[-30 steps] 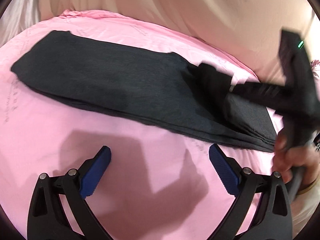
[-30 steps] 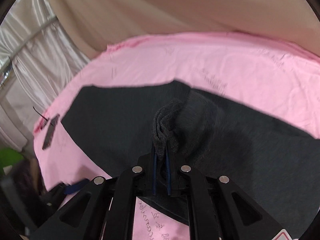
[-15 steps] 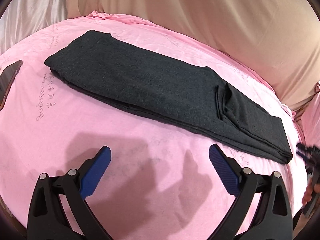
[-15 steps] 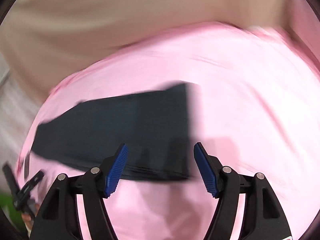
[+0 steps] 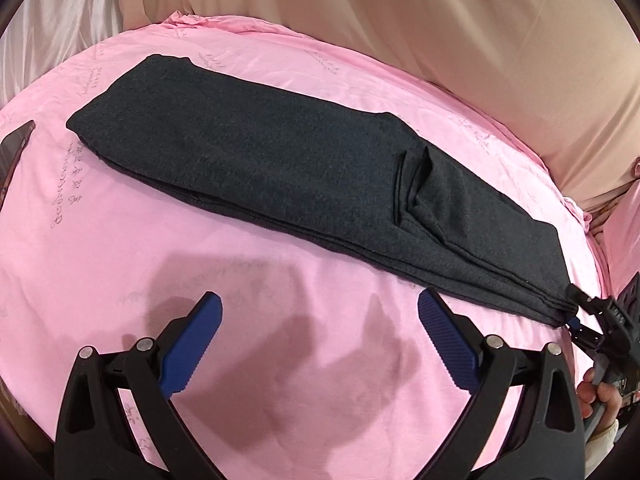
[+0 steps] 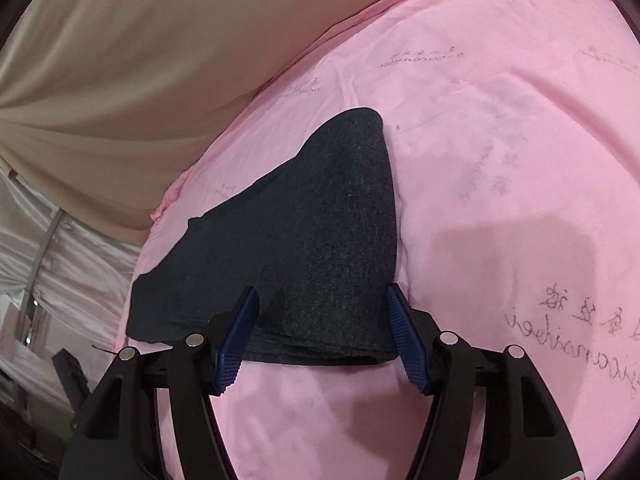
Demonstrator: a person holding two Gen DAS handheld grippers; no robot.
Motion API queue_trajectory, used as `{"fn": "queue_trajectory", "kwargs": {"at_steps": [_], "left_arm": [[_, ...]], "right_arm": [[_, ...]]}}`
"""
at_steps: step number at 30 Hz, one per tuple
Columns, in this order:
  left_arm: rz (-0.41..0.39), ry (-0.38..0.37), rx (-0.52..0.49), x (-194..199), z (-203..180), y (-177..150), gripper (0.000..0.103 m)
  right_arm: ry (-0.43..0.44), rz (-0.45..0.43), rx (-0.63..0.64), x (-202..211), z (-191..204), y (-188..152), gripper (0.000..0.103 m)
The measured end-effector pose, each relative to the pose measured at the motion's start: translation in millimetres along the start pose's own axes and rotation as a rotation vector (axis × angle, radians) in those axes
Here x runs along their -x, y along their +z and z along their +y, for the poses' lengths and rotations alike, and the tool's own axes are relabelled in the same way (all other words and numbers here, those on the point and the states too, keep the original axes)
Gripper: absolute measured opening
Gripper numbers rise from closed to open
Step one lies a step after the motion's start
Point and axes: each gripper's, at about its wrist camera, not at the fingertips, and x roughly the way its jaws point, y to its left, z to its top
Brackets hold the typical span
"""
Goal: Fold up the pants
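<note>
Dark grey pants [image 5: 280, 172] lie folded lengthwise in a long strip on a pink sheet [image 5: 100, 240], with a small bunched fold near the middle right. My left gripper [image 5: 318, 346] is open and empty, hovering over the sheet in front of the pants. My right gripper [image 6: 322, 334] is open, its blue pads on either side of the near end of the pants [image 6: 320, 240]. It also shows in the left wrist view [image 5: 578, 314] at the strip's right end.
A beige curtain [image 5: 440, 32] hangs behind the bed. A dark phone [image 5: 14, 148] lies on the sheet at the left edge. The pink sheet's edge [image 6: 168, 200] drops off to the left in the right wrist view.
My right gripper let go of the bunched fabric in the middle, opened, and moved to the end of the strip. The pants now lie flatter. The left gripper stayed open.
</note>
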Motion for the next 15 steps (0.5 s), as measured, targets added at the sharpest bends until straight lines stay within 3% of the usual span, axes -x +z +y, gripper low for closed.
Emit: {"fn": "queue_trajectory", "kwargs": {"at_steps": [1,2,3,10,12,15], "left_arm": [[0.005,-0.006,0.003,0,-1,1,0.096],[0.007,-0.005,0.004,-1,-3,2,0.096],[0.009,-0.002,0.004,-1,-3,2,0.096],[0.023,0.049,0.031,1,4,7,0.096],[0.022,0.069,0.039,2,8,9,0.096],[0.022,0.102,0.042,2,12,11,0.096]], "right_arm": [[-0.012,-0.001,0.0,-1,0,0,0.053],[-0.005,0.007,-0.005,-3,0,0,0.026],[0.021,0.006,-0.029,-2,-3,1,0.016],[-0.045,-0.074,0.038,40,-8,11,0.01],[-0.014,-0.064,0.008,50,-23,14,0.009],[-0.052,-0.062,0.032,57,-29,8,0.009]]}}
